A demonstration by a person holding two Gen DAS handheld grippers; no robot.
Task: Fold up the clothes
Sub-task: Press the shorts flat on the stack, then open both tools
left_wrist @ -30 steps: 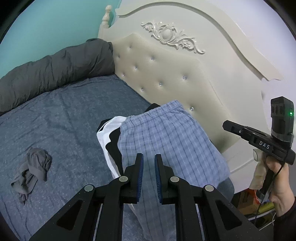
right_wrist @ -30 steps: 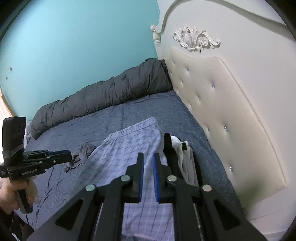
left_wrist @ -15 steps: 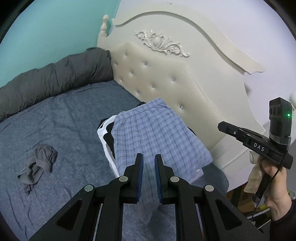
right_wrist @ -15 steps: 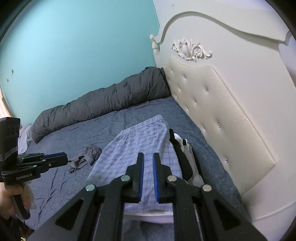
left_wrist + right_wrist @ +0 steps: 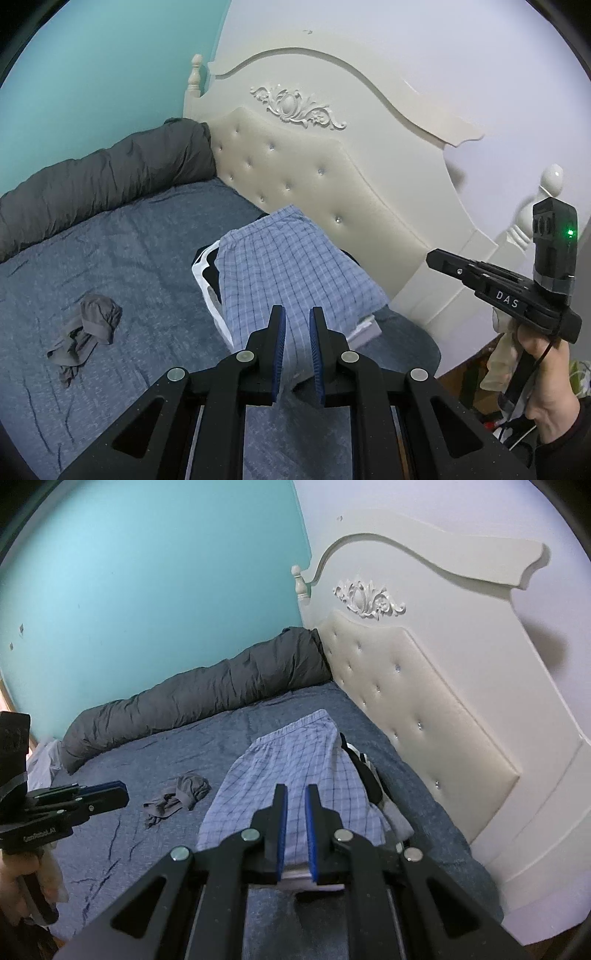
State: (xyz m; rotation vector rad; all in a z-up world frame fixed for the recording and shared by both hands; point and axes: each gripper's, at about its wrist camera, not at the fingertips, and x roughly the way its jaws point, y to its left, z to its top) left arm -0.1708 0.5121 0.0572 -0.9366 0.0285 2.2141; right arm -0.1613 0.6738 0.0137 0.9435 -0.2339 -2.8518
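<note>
Both grippers, left gripper [image 5: 297, 332] and right gripper [image 5: 294, 810], nearly closed and empty, have backed away from folded plaid shorts [image 5: 291, 266] stacked on bed [image 5: 110, 258]; grey garment [image 5: 86, 328] remains.

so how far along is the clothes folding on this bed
Done, by the look of it: the blue plaid shorts lie folded on top of a small stack of clothes beside the headboard. In hand: nothing; both the left tongs and right tongs are nearly shut and empty, clear of the fabric. Left: the crumpled grey garment on the blue sheet, untouched.
</note>
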